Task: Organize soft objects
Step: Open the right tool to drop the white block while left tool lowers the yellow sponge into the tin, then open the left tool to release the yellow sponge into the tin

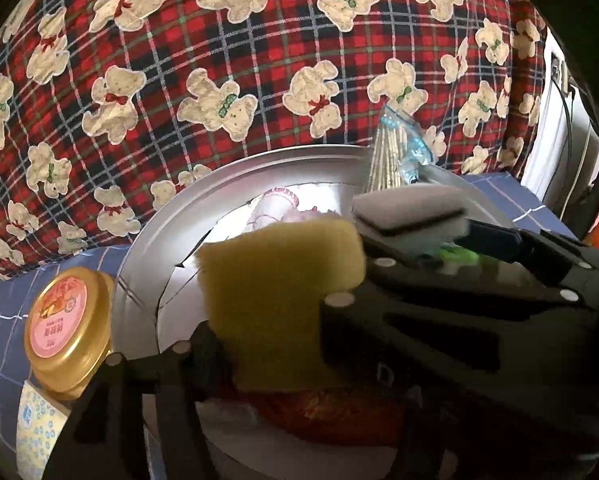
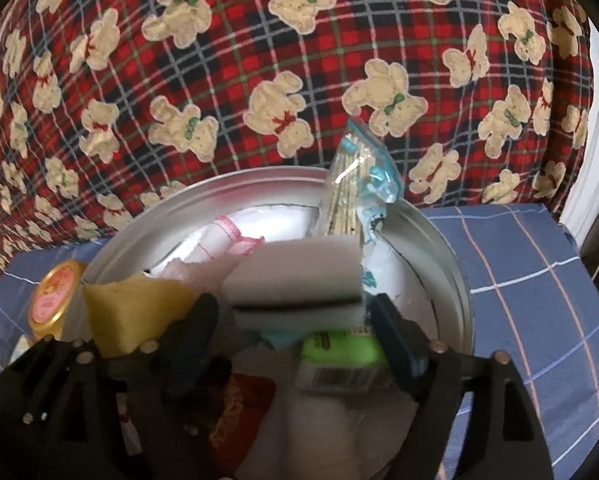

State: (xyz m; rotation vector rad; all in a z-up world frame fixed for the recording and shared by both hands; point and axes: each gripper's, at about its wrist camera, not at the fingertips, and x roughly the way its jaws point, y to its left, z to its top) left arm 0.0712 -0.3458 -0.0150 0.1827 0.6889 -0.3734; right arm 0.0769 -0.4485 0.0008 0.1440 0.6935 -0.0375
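Sponges over the basin: yellow sponge (image 1: pixel 275 300) is a thick porous block, standing between the left gripper (image 1: pixel 259 320) fingers above the near rim of the round metal basin (image 1: pixel 187 200); jaws look spread, can't tell whether the pads still press its sides. Grey-white sponge (image 2: pixel 295 276) has a dark stripe through its layers, blurred, sitting between the right gripper (image 2: pixel 295 312) fingers, which stand wide with visible gaps on both sides, so not pinched. It hangs over the middle of the basin, above a green packet (image 2: pixel 341 350) and a barcoded white pack. Basin also holds white cloth with pink trim (image 2: pixel 229 236), a red fabric item (image 2: pixel 239 404) near the front, and a clear bag of wooden sticks (image 2: pixel 355 184) leaning upright on the far rim. Gold-lidded jar (image 1: pixel 69 320) with a pink label is just beside the basin on its left, touching a patterned pack below it. Everything rests on a blue checked sheet (image 2: pixel 519 272). Behind: red plaid quilt with cream bears (image 1: pixel 219 60). White fixture at the far right edge, unclear.
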